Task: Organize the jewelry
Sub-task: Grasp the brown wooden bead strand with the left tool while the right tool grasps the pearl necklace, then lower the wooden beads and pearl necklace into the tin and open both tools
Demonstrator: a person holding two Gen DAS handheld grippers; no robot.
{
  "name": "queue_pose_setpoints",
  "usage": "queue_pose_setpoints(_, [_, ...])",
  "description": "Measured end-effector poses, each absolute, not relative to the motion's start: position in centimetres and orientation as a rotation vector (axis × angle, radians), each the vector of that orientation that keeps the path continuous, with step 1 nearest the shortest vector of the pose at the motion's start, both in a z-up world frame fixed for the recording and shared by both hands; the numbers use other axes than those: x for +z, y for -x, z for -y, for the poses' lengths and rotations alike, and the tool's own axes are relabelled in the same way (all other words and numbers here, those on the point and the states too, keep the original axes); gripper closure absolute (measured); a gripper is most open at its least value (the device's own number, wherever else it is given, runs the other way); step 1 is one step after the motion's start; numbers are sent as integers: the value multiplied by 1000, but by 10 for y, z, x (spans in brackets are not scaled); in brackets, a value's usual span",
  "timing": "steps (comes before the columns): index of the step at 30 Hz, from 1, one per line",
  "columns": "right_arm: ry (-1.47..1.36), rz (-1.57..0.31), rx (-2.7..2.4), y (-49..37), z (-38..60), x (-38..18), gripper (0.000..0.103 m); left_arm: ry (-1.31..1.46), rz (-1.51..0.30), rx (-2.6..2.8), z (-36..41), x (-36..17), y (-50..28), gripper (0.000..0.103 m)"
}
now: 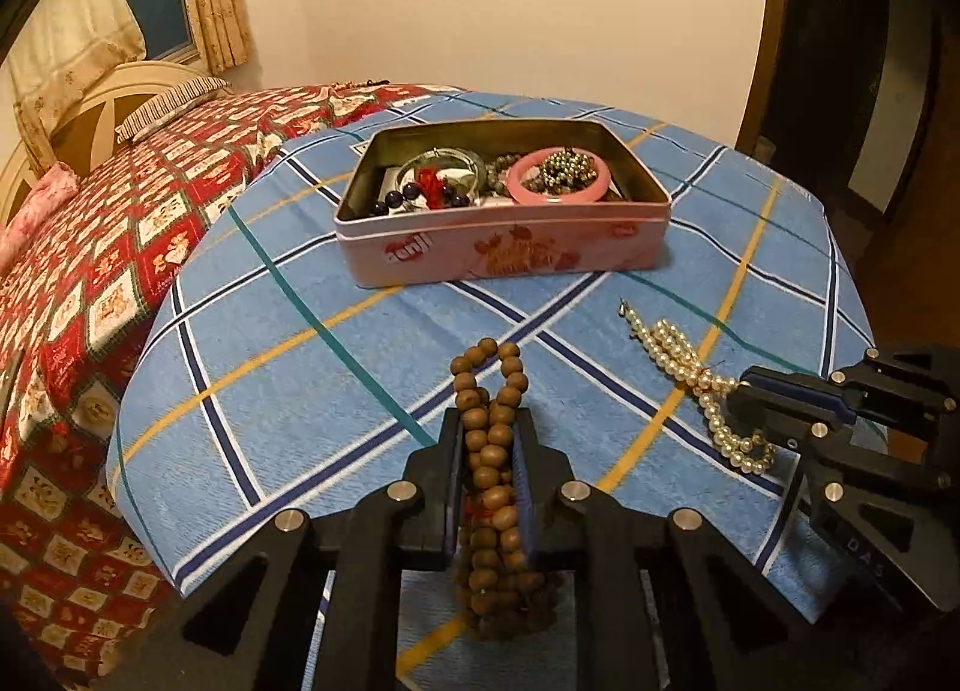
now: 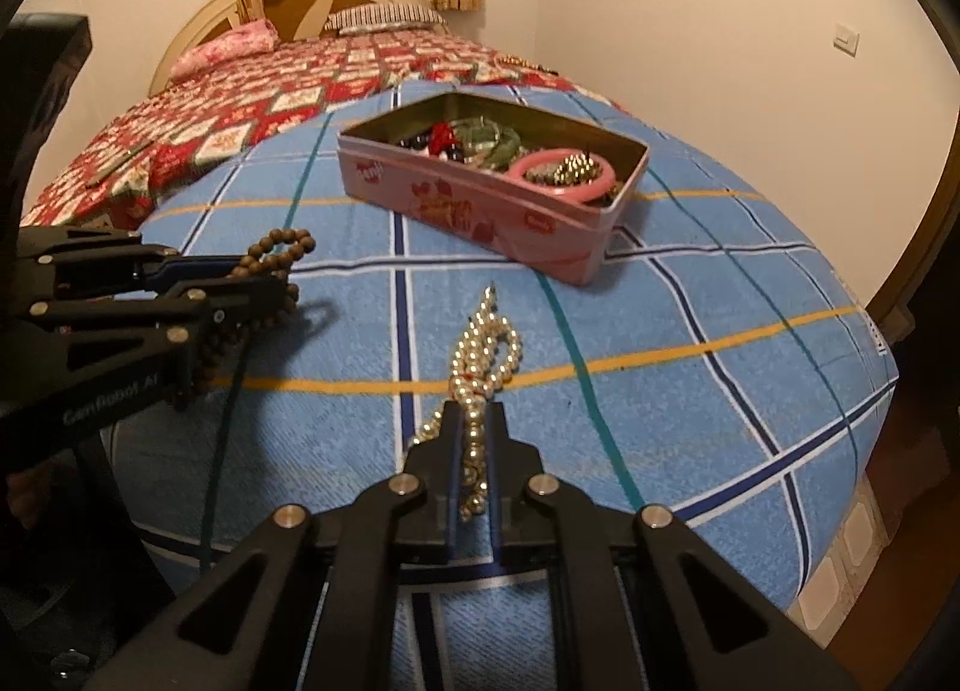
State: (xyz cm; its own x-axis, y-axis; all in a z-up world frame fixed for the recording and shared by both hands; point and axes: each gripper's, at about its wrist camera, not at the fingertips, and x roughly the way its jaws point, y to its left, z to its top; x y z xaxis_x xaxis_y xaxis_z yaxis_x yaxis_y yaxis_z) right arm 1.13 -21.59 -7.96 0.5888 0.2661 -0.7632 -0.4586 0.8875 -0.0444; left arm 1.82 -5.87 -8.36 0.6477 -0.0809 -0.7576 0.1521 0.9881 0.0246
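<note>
Blue checked blanket (image 1: 288,367) over a bed, pink tin (image 1: 504,247) standing open on it, already with bangles and beads inside. Left gripper (image 1: 489,439) clenched on the wooden bead string (image 1: 489,409), strand running lengthwise between the pads, loop end pointing to the tin. Right gripper (image 2: 474,427) clenched on the pearl necklace (image 2: 486,349), also lengthwise, free end lying on the blanket toward the tin. Tin straight ahead of both grippers, well apart; probably a little nearer to the left one, though hard to judge.
</note>
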Motion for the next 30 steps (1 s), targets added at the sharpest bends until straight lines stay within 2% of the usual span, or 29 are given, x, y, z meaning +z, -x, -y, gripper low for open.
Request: queue_pose_setpoints(30, [234, -643, 442, -24, 210, -22, 95, -84, -711, -124, 42, -23, -53, 88])
